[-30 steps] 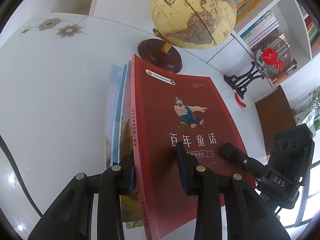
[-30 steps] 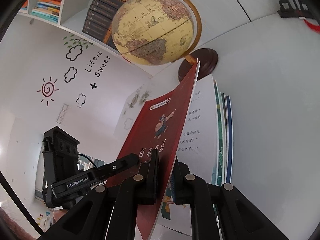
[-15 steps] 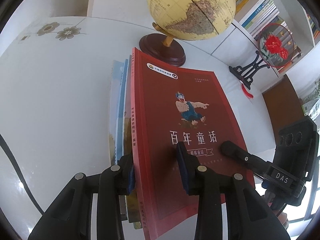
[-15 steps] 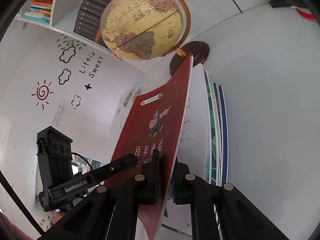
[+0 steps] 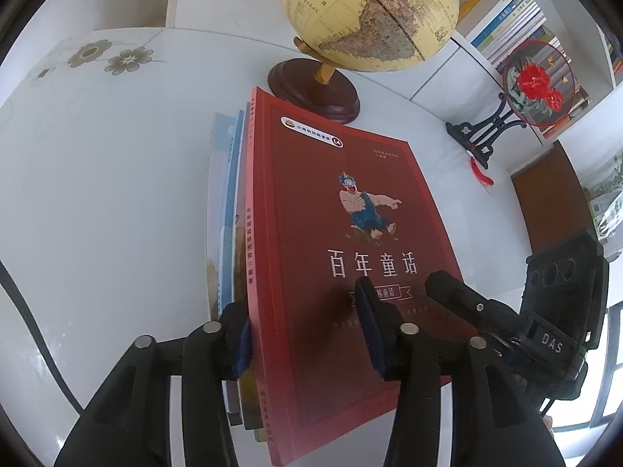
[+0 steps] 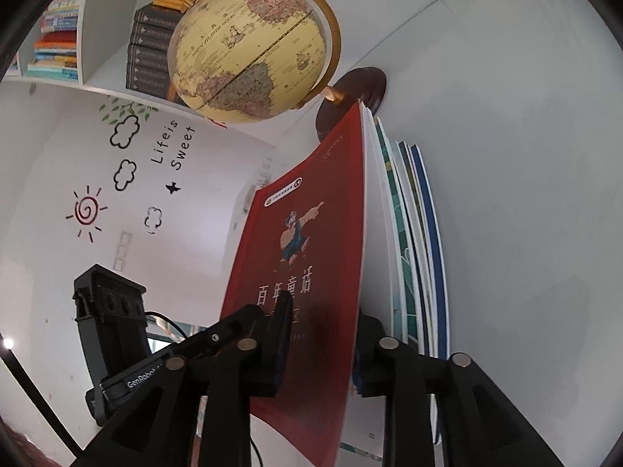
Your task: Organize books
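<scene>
Releasing now: both claws, left claw (image 5: 307, 334) and right claw (image 6: 323, 338), are opening around the red paperback storybook (image 5: 350, 257); they should be easing away slowly so the stack is staying square on the white worktop (image 5: 109, 202).

Left gripper (image 5: 307, 330): at 6 o'clock in its own view, pointing steeply down, jaws opening.
Right gripper (image 6: 321, 344): at 6 o'clock in its own view, tilted gently down, jaws opening.

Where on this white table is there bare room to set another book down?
Left of the book stack, the table is bare out to the flower decals. It is crowded behind the stack by the globe and ornament stand.
</scene>
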`<state>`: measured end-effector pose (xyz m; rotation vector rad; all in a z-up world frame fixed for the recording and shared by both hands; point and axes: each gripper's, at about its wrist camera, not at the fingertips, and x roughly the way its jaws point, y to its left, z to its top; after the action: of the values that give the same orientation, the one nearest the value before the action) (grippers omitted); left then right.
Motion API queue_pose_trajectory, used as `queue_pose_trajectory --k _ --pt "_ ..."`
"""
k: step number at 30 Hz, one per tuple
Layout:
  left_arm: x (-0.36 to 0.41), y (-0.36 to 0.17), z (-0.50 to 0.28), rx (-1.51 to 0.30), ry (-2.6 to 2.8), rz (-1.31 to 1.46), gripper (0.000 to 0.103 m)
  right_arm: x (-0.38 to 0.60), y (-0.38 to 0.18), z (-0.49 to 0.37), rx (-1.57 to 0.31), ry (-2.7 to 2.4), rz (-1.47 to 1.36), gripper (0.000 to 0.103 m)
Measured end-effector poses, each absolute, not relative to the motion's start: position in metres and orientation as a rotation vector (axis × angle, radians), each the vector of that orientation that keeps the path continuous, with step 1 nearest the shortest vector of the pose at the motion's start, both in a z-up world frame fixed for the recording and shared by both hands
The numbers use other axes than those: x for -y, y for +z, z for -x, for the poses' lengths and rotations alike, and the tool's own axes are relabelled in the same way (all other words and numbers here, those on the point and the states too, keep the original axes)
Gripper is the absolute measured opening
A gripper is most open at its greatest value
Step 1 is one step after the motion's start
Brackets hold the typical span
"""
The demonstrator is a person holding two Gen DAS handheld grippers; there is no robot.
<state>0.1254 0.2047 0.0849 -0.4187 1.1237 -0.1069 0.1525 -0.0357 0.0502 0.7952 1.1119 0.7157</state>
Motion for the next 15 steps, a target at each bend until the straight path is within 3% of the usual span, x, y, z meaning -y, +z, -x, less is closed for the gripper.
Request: queue_pose_trajectory --k 4,5,15 --pt "-0.206 0.089 -0.124 -1.122 -0.089 0.422 0.081 0.033 0.054 -0.151 -1.105 0.727 -0.82 0.045" --pt "-0.206 0.09 -0.123 -1.117 -0.063 0.404 0.083 0.031 0.055 -0.15 -1.107 0.725 -0.817 0.045" --pt "-0.217 0.095 -0.12 -1.137 -0.04 0.391 0.083 0.031 0.065 -0.149 -1.137 0.661 -0.787 0.05"
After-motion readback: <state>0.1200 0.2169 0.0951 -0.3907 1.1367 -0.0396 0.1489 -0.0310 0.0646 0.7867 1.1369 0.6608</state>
